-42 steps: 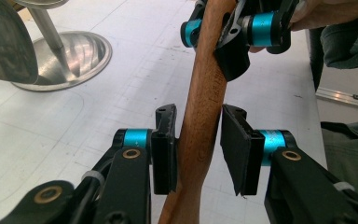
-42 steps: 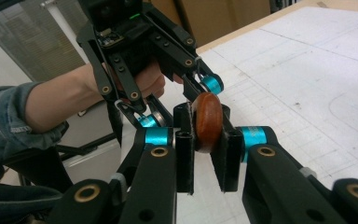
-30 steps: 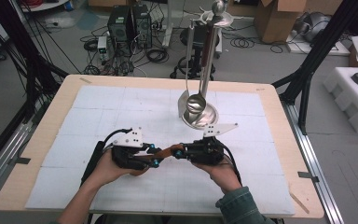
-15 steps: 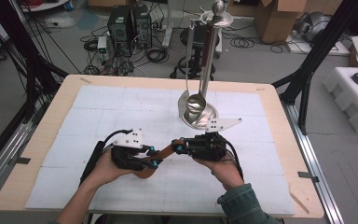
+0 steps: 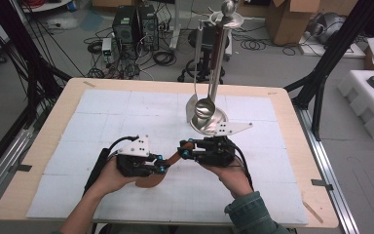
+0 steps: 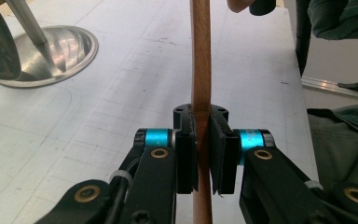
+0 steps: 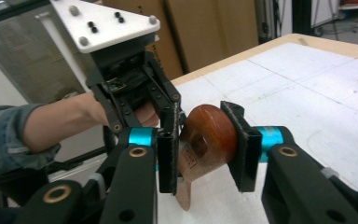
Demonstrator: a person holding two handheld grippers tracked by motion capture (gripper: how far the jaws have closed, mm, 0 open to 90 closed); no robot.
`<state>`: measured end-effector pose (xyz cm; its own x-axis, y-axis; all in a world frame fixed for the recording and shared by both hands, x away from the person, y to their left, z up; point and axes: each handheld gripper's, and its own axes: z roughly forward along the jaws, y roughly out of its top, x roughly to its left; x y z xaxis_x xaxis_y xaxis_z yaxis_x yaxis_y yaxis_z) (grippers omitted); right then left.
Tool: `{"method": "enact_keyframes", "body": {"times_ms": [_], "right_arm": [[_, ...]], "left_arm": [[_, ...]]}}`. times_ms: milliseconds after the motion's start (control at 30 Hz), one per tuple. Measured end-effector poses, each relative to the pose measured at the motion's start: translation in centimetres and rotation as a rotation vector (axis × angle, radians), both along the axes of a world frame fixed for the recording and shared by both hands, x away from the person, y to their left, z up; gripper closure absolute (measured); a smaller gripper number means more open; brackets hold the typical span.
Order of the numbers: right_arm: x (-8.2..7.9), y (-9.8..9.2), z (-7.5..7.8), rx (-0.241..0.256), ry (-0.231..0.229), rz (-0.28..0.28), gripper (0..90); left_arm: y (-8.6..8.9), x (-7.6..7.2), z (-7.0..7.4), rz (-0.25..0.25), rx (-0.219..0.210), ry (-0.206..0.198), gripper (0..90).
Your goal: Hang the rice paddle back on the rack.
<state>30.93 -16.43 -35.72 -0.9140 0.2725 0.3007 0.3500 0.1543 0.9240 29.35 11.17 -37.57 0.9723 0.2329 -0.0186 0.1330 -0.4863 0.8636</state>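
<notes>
Over white table, wooden spatula clamped between left gripper fingers.

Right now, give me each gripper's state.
Left gripper: closed on the wooden spatula.
Right gripper: around the spatula's handle end, one jaw apart from it; grip cannot be told.

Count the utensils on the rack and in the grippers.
2. A metal ladle hangs from the rack; a wooden spatula is clamped between the left gripper and right gripper.
</notes>
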Motion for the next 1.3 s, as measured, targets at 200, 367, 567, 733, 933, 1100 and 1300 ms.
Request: {"method": "enact_keyframes", "body": {"times_ms": [200,367,567,733,933,1100,1300], "right_arm": [[-0.1,0.6,-0.4,-0.018,0.009,-0.015,62.3],[-0.2,1.1,-0.6,-0.042,0.005,-0.016,61.3],[-0.3,1.4,-0.6,-0.059,-0.003,-0.034,58.9],[-0.3,1.4,-0.6,-0.067,-0.008,-0.047,58.8],[-0.4,1.8,-0.7,-0.089,-0.019,-0.087,57.1],[-0.3,1.9,-0.7,-0.097,-0.028,-0.102,60.6],[-0.4,1.9,-0.5,-0.09,-0.041,-0.119,63.9]], "left_arm": [[0.1,0.0,0.2,0.039,-0.019,-0.027,81.9],[0.0,0.1,0.2,0.1,-0.055,-0.047,82.0],[-0.2,0.1,0.1,0.143,-0.067,-0.063,82.0],[-0.3,0.1,0.0,0.188,-0.08,-0.077,82.0],[-0.7,-0.2,-0.3,0.23,-0.09,-0.091,82.0],[-0.9,-0.4,-0.4,0.245,-0.101,-0.094,81.9],[-1.0,-0.7,-0.5,0.225,-0.094,-0.087,80.3]]}}
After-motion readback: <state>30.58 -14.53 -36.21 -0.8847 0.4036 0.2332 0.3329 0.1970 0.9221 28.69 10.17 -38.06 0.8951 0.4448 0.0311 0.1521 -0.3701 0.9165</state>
